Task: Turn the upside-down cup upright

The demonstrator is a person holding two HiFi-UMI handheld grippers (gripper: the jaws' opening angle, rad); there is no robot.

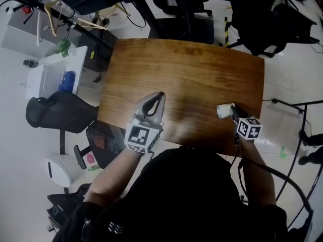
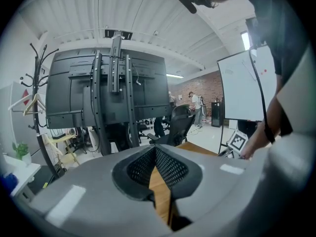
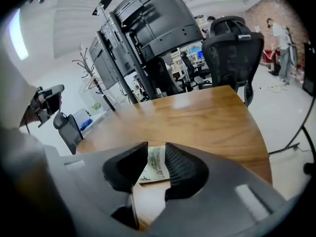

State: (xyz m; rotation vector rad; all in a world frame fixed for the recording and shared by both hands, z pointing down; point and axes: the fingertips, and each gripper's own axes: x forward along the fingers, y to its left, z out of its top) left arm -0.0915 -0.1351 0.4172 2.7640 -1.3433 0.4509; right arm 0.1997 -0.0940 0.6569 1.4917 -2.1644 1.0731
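Cup: the small white paper cup with a faint printed pattern (image 1: pixel 224 110) is sitting near the right edge of the brown wooden table (image 1: pixel 192 69), towards the near right corner; it is appearing tilted in the head view; which end is pointing up cannot be told.
Right gripper: the right gripper (image 1: pixel 232 110) is reaching in from the near edge and pointing downwards at the cup; its two dark jaws are clamping the cup's printed wall, one pad on each side; in the right gripper view the cup is filling the gap between the pads.
Left gripper: the left gripper (image 1: pixel 160 96) is hovering over the table just inside the near edge, left of the middle and well apart from the cup; its jaws are meeting at the tips with nothing between them; only bare wood is showing through the slit behind the tips.
Table: its glossy top is reflecting light near the middle.
Surroundings: a black office chair (image 3: pixel 232 53) is standing beyond the far edge in the right gripper view; a black mesh chair (image 1: pixel 55 112) is standing off the left edge.
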